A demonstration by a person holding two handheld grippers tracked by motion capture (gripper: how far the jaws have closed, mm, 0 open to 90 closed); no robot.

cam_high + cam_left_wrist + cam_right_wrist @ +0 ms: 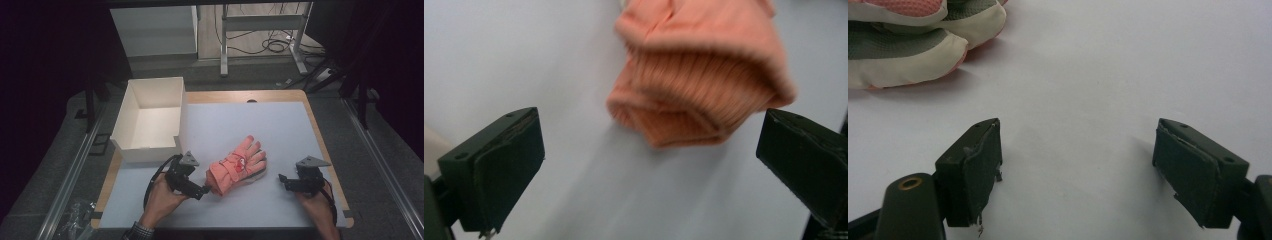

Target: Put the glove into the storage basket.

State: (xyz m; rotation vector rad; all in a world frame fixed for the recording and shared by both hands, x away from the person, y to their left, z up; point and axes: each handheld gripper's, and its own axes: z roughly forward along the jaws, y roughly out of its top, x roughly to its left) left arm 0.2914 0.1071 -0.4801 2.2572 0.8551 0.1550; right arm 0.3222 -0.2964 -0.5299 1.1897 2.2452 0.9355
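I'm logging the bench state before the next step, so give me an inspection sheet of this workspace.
Surface: white mat on a wooden table, bare around the work.
Job's things: pink glove lies flat mid-mat, ribbed cuff toward the left tongs; open white box at the mat's far left.
Clutter: nothing seen on the mat.
Grippers: left tongs open, at the cuff, not gripping; right tongs open, apart from the glove's fingers, nothing between them.
Cables: black lead loops from the left tongs; more coil on the floor beyond.
Surroundings: dark room, desk frame behind the table.
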